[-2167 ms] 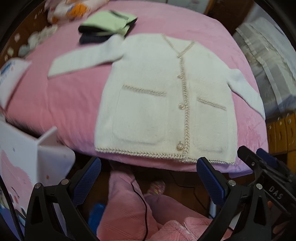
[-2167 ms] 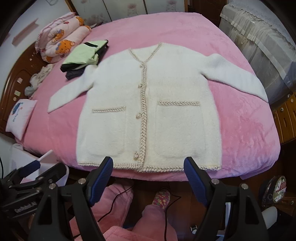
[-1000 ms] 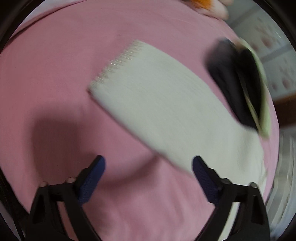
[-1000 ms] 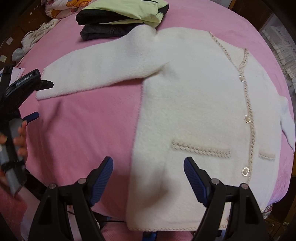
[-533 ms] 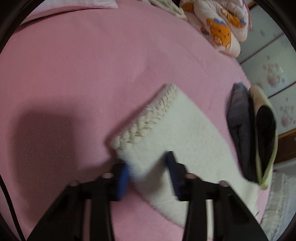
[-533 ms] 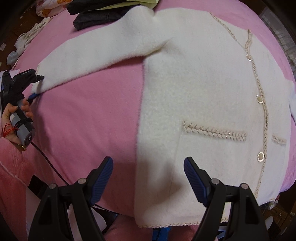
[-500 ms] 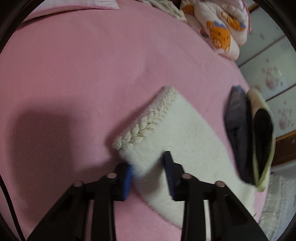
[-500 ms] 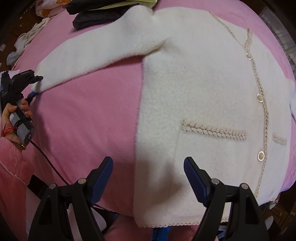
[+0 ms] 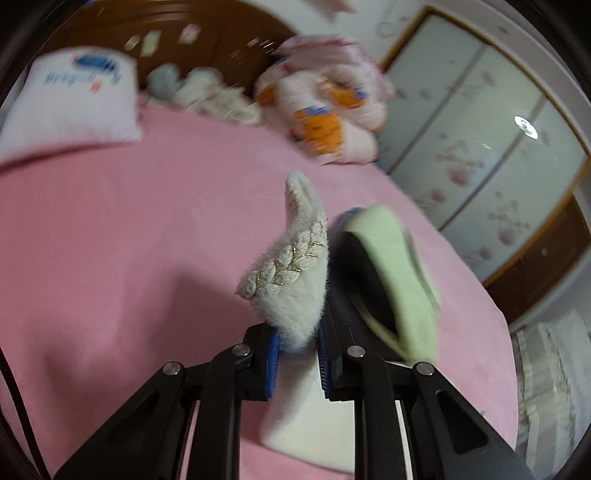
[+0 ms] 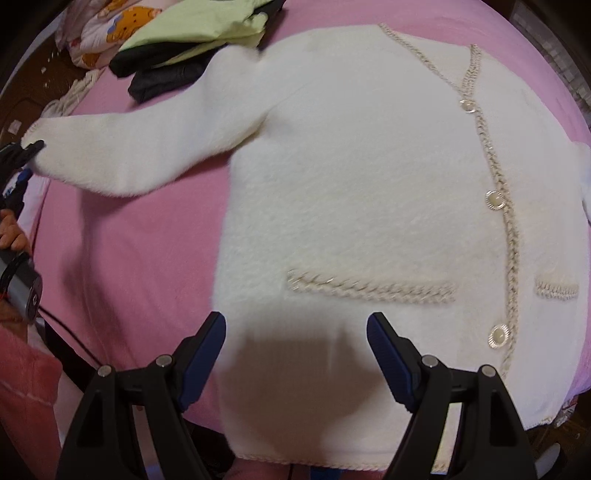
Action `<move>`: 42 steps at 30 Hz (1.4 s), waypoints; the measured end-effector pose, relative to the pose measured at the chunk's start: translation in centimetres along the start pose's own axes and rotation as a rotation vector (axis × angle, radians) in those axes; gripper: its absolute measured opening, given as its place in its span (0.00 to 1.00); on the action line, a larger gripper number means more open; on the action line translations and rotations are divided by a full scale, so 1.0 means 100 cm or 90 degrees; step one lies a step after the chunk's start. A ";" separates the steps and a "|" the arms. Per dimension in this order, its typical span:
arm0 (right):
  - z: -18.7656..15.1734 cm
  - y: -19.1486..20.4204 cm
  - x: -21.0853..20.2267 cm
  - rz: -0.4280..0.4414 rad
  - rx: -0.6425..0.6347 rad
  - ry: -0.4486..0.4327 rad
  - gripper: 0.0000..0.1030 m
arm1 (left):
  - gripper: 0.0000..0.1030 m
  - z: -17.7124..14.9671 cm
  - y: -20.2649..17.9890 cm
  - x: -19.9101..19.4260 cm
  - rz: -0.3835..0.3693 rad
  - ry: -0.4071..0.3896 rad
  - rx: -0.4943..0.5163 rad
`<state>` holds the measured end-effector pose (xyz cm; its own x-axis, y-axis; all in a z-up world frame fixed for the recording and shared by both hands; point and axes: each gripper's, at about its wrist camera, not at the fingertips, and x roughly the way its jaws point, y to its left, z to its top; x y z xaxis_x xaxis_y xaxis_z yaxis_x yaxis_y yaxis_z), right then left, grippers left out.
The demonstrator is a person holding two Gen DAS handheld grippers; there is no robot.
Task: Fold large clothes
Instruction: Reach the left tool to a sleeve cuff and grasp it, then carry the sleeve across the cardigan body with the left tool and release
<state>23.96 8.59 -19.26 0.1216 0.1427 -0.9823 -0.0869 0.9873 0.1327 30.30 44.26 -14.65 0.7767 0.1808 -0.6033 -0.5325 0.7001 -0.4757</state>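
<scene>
Left wrist view shows your left gripper (image 9: 297, 350), whose jaws have just been closing, clamped on the braid-trimmed cuff (image 9: 291, 280) of the fluffy white cardigan (image 10: 388, 192), with the cuff lifted off the pink bedspread (image 9: 110, 236). The cardigan lies flat, front up and buttoned, its sleeve (image 10: 140, 147) stretched toward your left hand (image 10: 11, 229). Carry the cuff across the chest in a low arc, so the sleeve creases at the shoulder seam rather than dragging the body. Your right gripper (image 10: 295, 350) hovers with its jaws apart and empty above the lower hem; lower it to pin the side edge. Keep clear of the folded green and dark clothes (image 10: 184, 33) beside the shoulder.
</scene>
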 end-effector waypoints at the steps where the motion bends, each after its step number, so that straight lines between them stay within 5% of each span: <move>1: 0.003 -0.009 -0.003 0.006 0.004 -0.006 0.77 | 0.15 -0.006 -0.020 -0.009 -0.011 -0.005 0.010; 6: 0.016 -0.077 -0.031 0.030 0.058 -0.054 0.77 | 0.15 -0.047 -0.100 -0.041 -0.067 0.002 0.026; 14: 0.025 -0.193 -0.072 0.013 0.136 -0.126 0.77 | 0.13 -0.134 -0.231 -0.030 -0.170 0.076 0.083; 18: 0.017 -0.238 -0.078 0.002 0.185 -0.138 0.77 | 0.12 -0.181 -0.283 -0.008 -0.197 0.155 0.142; 21: 0.010 -0.271 -0.074 -0.008 0.211 -0.135 0.77 | 0.14 -0.218 -0.307 0.025 -0.185 0.276 0.185; 25: 0.010 -0.298 -0.059 -0.008 0.233 -0.117 0.77 | 0.19 -0.259 -0.314 0.069 -0.114 0.442 0.235; 27: 0.014 -0.305 -0.050 -0.003 0.237 -0.105 0.77 | 0.47 -0.268 -0.310 0.075 -0.090 0.481 0.246; 29: 0.020 -0.309 -0.044 0.019 0.241 -0.099 0.77 | 0.74 -0.268 -0.302 0.067 -0.087 0.467 0.240; 30: 0.023 -0.310 -0.042 0.039 0.246 -0.097 0.77 | 0.78 -0.265 -0.298 0.060 -0.089 0.447 0.239; 33: 0.035 -0.306 -0.040 0.091 0.244 -0.101 0.77 | 0.80 -0.262 -0.288 0.040 -0.085 0.426 0.251; 39: 0.067 -0.267 -0.023 0.197 0.189 -0.091 0.76 | 0.80 -0.237 -0.225 0.041 0.057 0.412 0.299; 42: 0.079 -0.246 -0.009 0.221 0.166 -0.075 0.58 | 0.80 -0.227 -0.183 0.036 0.100 0.403 0.274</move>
<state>33.81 -15.30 -20.58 0.2416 0.4612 -0.8538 0.1080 0.8616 0.4960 35.20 16.38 -22.67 0.2941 -0.0371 -0.9551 -0.3426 0.9287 -0.1416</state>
